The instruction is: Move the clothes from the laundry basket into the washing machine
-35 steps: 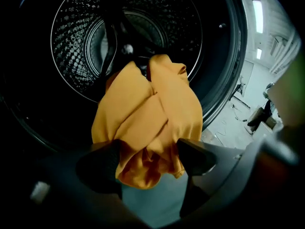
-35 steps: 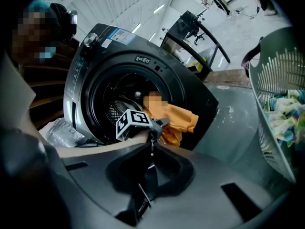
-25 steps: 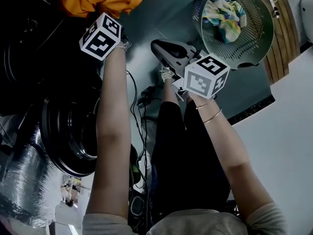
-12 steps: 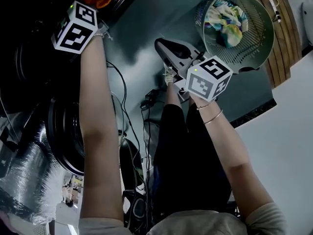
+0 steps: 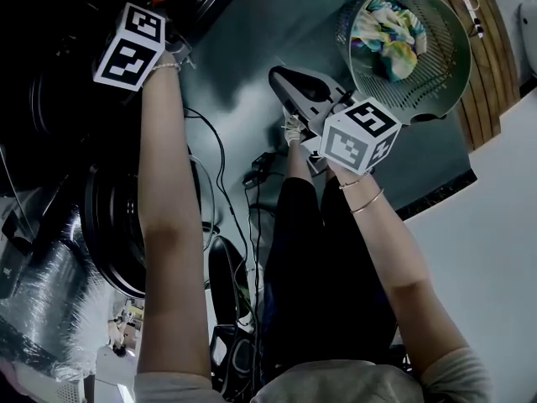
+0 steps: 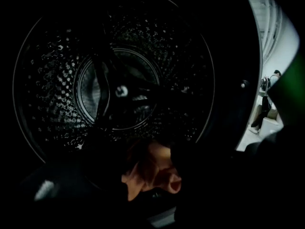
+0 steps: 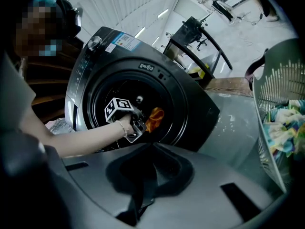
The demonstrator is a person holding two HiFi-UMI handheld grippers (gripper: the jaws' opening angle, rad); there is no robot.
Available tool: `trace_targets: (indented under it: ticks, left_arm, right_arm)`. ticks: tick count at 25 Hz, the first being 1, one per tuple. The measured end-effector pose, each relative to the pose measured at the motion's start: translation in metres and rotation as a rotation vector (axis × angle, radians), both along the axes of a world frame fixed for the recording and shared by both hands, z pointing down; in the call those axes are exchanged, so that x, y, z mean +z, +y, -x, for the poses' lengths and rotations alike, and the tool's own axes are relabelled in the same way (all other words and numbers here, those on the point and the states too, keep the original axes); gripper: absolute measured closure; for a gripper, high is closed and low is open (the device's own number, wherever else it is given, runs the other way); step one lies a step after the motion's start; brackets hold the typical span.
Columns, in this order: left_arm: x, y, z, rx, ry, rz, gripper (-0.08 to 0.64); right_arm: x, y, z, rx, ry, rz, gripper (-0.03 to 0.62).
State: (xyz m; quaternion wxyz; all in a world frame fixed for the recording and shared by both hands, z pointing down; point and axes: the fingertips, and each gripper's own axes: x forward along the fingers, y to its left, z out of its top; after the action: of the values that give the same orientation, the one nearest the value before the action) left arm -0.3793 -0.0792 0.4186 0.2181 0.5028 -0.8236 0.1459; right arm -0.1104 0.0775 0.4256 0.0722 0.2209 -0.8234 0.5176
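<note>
My left gripper (image 5: 172, 32) reaches into the dark mouth of the washing machine (image 7: 102, 46). Its jaws have just been opening. An orange garment (image 6: 151, 173) lies low in the drum (image 6: 114, 89) between and below them, loose. From the right gripper view the orange garment (image 7: 155, 118) hangs at the tips of my left gripper (image 7: 139, 126). My right gripper (image 5: 281, 78) hovers shut and empty over the floor, short of the round green laundry basket (image 5: 449, 23). The basket holds a multicoloured garment (image 5: 384, 36). The jaws of my right gripper (image 7: 151, 149) fill the lower part of their own view.
The machine's round door (image 5: 117, 233) stands open at the left. Cables (image 5: 252, 175) trail on the grey floor beside the person's dark legs (image 5: 310, 250). A silvery hose (image 5: 42, 309) lies at lower left. A wooden strip (image 5: 487, 65) borders the basket.
My left gripper has carried the orange garment up and left into the machine's opening, so most of the cloth is out of the head view. My right gripper has stayed put.
</note>
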Motion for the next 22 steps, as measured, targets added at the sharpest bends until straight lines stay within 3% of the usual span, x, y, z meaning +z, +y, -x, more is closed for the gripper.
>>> trace_targets:
  ticks: [3, 5, 10, 13, 18, 22]
  left_arm:
    - [0.014, 0.019, -0.027, 0.03, 0.05, 0.027, 0.285]
    - [0.02, 0.032, -0.057, 0.096, 0.077, 0.042, 0.285]
    - [0.022, 0.073, -0.189, 0.473, 0.175, 0.09, 0.302]
    - [0.016, 0.1, -0.264, 0.62, 0.236, 0.102, 0.422]
    - [0.022, 0.12, -0.339, 0.677, 0.364, 0.127, 0.542]
    - [0.053, 0.125, -0.367, 0.677, 0.394, 0.205, 0.551]
  right_arm:
    - [-0.003, -0.001, -0.009, 0.013, 0.01, -0.019, 0.575]
    - [-0.005, -0.005, -0.018, 0.029, 0.02, -0.036, 0.575]
    - [-0.008, -0.013, -0.059, 0.054, 0.063, -0.083, 0.575]
    - [-0.003, -0.024, -0.098, 0.081, 0.128, -0.118, 0.575]
    - [0.028, -0.046, -0.16, 0.168, 0.25, -0.1, 0.575]
    - [0.064, -0.059, -0.19, 0.188, 0.345, -0.077, 0.572]
